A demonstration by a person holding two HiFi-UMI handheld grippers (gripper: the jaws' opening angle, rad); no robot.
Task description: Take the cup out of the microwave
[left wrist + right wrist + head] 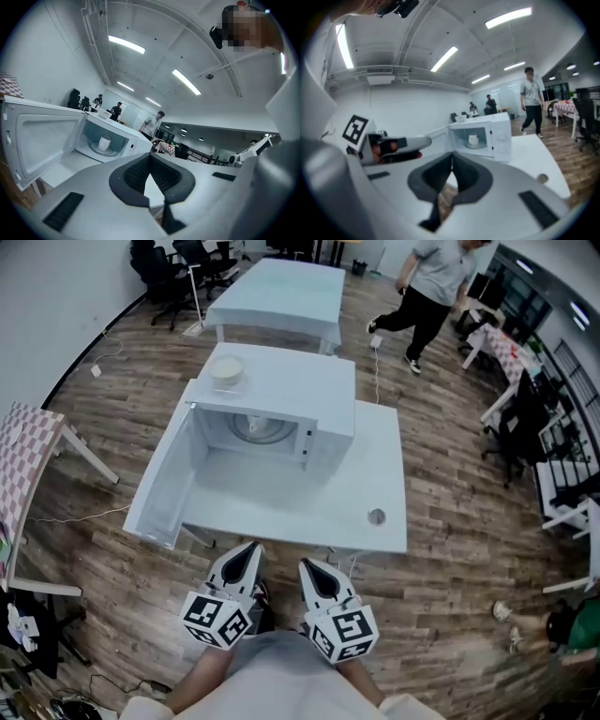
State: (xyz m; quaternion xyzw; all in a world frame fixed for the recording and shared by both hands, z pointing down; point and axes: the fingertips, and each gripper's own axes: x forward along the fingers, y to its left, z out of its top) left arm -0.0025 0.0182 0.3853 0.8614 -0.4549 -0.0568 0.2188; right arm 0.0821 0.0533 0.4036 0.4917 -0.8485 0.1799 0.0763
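Head view places the left gripper (250, 549) and the right gripper (307, 568) side by side at lower centre, both short of the near edge of the table (380, 474). We read each gripper as pressed together and empty: in the left gripper view and the right gripper view the dark pads meet along one line with nothing between them.

The microwave (281, 390) stands on the table at frame centre, its cavity facing us. Its door (169, 479) hangs open to the lower left. The cup (105, 142) stands upright on the turntable inside the cavity, long axis vertical. The head view does not show it.

Key relation: the cup lies straight ahead of both grippers, well apart from them. It sits left of the jaw line in the left gripper view and slightly right of it in the right gripper view. We judge neither gripper clearly nearer. The open door flanks the left gripper's side. Either gripper must spread its jaws before entering the cavity.
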